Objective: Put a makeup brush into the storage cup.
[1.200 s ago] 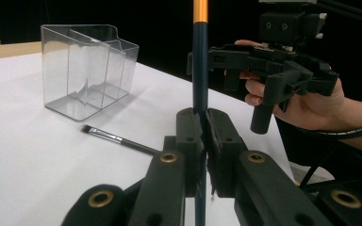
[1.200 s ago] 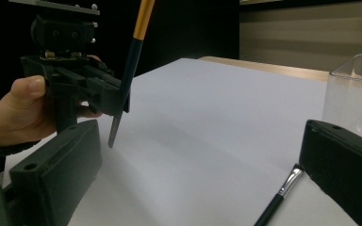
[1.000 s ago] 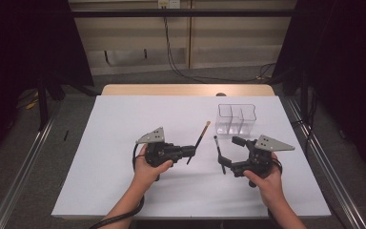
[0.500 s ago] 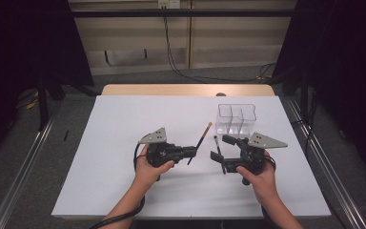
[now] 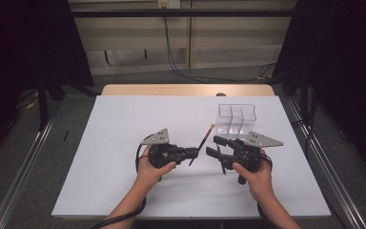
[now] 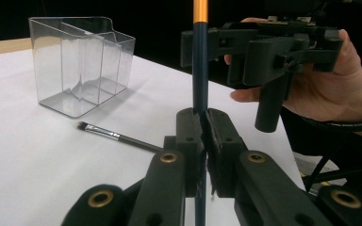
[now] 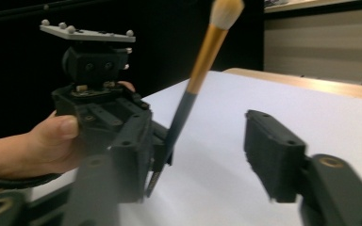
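White tabletop (image 5: 124,143): left gripper (image 5: 196,152) pinches upright brush (image 5: 205,138); right gripper (image 5: 214,147), jaws spread and closing, nears it. Handover pending; organizer (image 5: 237,118) at centre-right empty, second brush (image 6: 118,136) lying flat.

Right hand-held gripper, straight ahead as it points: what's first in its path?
Likely the makeup brush clamped upright in the left hand-held gripper; right hand-held gripper has been closing, nothing between its pads yet. Depth unclear.
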